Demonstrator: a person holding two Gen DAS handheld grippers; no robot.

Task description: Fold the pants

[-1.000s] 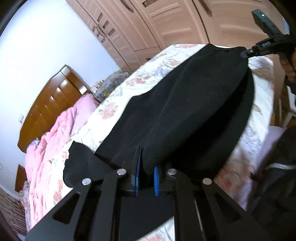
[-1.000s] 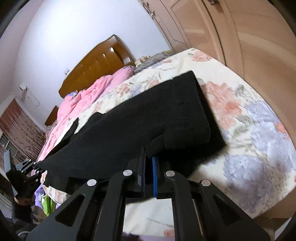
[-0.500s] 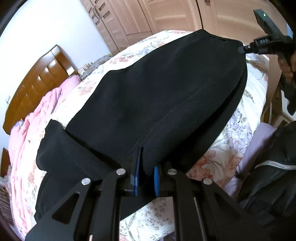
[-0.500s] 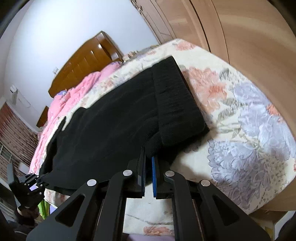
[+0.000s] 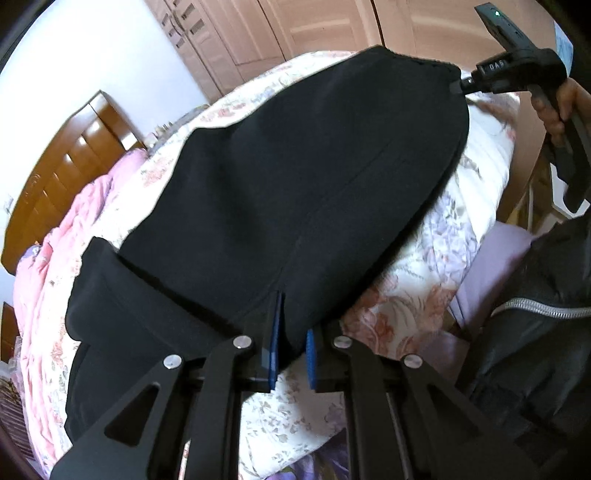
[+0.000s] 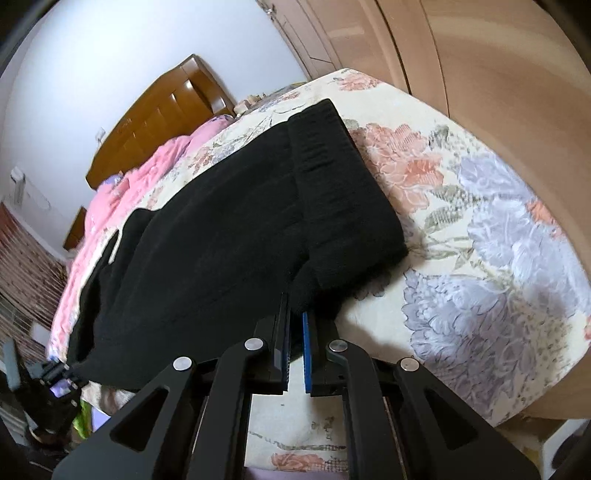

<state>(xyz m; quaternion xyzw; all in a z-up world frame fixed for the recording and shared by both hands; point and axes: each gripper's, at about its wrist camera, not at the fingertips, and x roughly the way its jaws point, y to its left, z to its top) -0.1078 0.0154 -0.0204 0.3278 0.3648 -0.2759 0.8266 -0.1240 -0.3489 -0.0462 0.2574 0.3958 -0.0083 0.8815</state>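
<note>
Black pants [image 5: 295,177] lie across the floral bed, one leg folded over the other. My left gripper [image 5: 292,325] is shut on the near edge of the cloth at the leg end, its blue pads pinching a fold. My right gripper [image 6: 295,317] is shut on the pants [image 6: 229,236] at the waistband corner, next to the ribbed waistband [image 6: 343,192]. The right gripper also shows in the left wrist view [image 5: 458,86], at the far top right, pinching the far corner. The left gripper shows small in the right wrist view [image 6: 70,371] at the lower left.
The floral bedspread [image 6: 480,240] covers the bed. A pink quilt [image 5: 62,229] lies toward the wooden headboard [image 5: 55,173]. Wardrobe doors [image 5: 295,29] stand beyond the bed. A dark jacket with a zipper [image 5: 535,314] is at the right.
Both grippers have lowered the held top layer toward the bed. The cloth now lies flatter and the views have tilted down.
</note>
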